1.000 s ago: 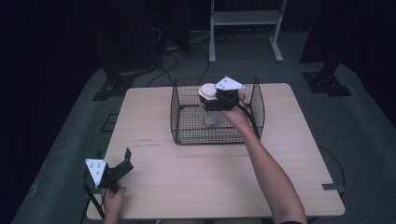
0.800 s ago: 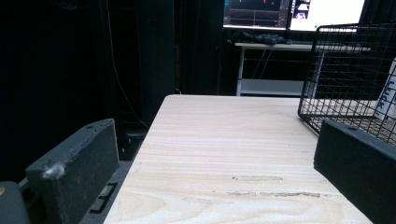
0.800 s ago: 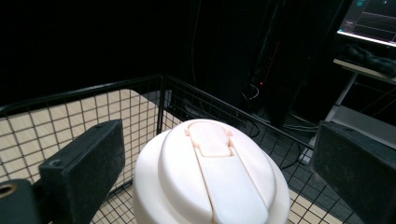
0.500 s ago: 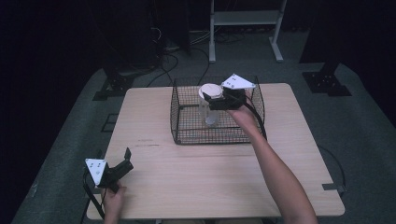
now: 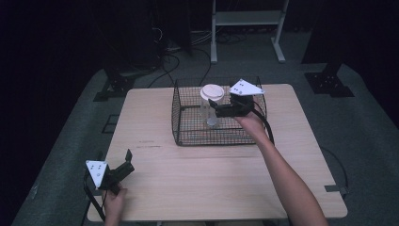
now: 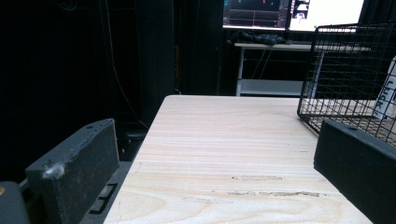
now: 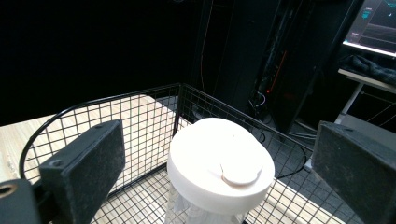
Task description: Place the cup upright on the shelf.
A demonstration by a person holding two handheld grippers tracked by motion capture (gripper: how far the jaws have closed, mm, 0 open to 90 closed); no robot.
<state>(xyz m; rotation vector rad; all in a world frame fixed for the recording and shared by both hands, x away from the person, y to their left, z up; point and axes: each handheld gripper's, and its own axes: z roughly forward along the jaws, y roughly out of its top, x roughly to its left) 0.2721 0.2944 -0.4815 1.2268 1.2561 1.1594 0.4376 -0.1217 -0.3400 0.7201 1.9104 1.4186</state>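
A dark room with grey carpet surrounds a pale wooden table [image 5: 221,179]; a metal stand and cables sit on the floor behind it, and lit monitors [image 6: 294,11] glow at the back in the left gripper view. On the far half of the table stands a black wire basket [image 5: 188,134], open at the top. Inside it, near the middle, a clear cup [image 5: 211,104] with a white lid [image 7: 219,163] stands upright on the basket floor.

The person's right forearm reaches from the bottom edge up over the basket's near right corner. The right gripper [image 5: 215,111] is inside the basket, just beside the cup on its right side, pointing at it. Its jaws are spread wide, one on either side of the lid in the right gripper view, with clear gaps and nothing gripped.

The left gripper [image 5: 128,160] rests at the table's near left corner, well apart from the basket. Its jaws are also wide apart and hold nothing, with bare tabletop between them.
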